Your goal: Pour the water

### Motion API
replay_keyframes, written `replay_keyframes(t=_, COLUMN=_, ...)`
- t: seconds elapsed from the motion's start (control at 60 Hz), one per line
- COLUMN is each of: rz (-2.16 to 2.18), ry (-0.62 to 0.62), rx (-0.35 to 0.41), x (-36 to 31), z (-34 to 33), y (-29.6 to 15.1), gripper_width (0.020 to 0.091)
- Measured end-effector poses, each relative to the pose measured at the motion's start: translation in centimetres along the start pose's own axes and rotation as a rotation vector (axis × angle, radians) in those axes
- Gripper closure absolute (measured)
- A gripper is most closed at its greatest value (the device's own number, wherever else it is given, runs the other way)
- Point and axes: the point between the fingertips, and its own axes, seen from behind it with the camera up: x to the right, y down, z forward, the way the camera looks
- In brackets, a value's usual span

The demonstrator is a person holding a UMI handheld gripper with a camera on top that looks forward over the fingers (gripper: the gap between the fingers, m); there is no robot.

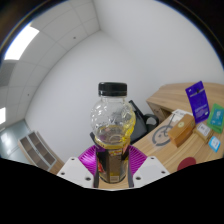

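Observation:
A clear plastic bottle point(112, 130) with a black cap and a yellowish label stands upright between my fingers, lifted above the table. My gripper point(112, 163) is shut on the bottle's lower body, with the purple pads point(88, 160) pressed against both of its sides. The bottle hides whatever lies straight ahead. Its base is out of sight below the fingers.
Beyond the fingers to the right stands a wooden table point(170, 97) with a blue box point(197, 101), a cardboard box point(180, 130) and small packets. White walls and a ceiling with a light panel point(20, 42) fill the rest. A cabinet point(38, 148) stands low at the left.

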Motion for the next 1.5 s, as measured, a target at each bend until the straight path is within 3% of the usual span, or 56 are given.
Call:
replay_keyframes(t=0.167, rz=-0.456, ry=0.180, rx=0.022, x=8.9, z=-1.1, y=-1.9, gripper_width=0.0717)
replay_keyframes(t=0.25, rz=-0.572, ry=0.259, rx=-0.024, x=13.3, z=-0.9, y=-1.2, gripper_width=0.0716)
replay_keyframes(t=0.6, rz=-0.654, ry=0.325, rx=-0.172, x=24.5, z=-0.9, y=5.9, gripper_width=0.0708)
replay_keyframes(t=0.683, rz=-0.627, ry=0.316, rx=-0.122, x=24.2, z=-1.2, y=5.7, gripper_width=0.0697)
replay_keyframes(t=0.817, rz=-0.620, ry=0.316, rx=-0.129, x=24.3, z=-1.2, y=5.8, gripper_width=0.0574)
replay_keyframes(t=0.867, rz=-0.610, ry=0.350, rx=-0.159, x=25.0, z=-1.6, y=6.3, gripper_width=0.0452)
replay_keyframes(t=0.917, rz=-0.597, ry=0.379, rx=-0.174, x=25.1, z=-2.3, y=6.2, gripper_width=0.0227)
replay_keyframes(t=0.967, rz=-0.586, ry=0.398, rx=-0.180, x=24.6, z=-3.4, y=6.0, gripper_width=0.0286)
replay_keyframes(t=1.05, rz=-0.585, ry=0.436, rx=-0.192, x=23.3, z=-6.0, y=5.6, gripper_width=0.0239)
replay_keyframes(t=1.25, rz=-0.628, ry=0.514, rx=-0.257, x=16.5, z=-15.9, y=5.4, gripper_width=0.0251)
replay_keyframes(t=1.5, rz=-0.634, ry=0.518, rx=-0.275, x=5.5, z=-29.8, y=6.9, gripper_width=0.0247)
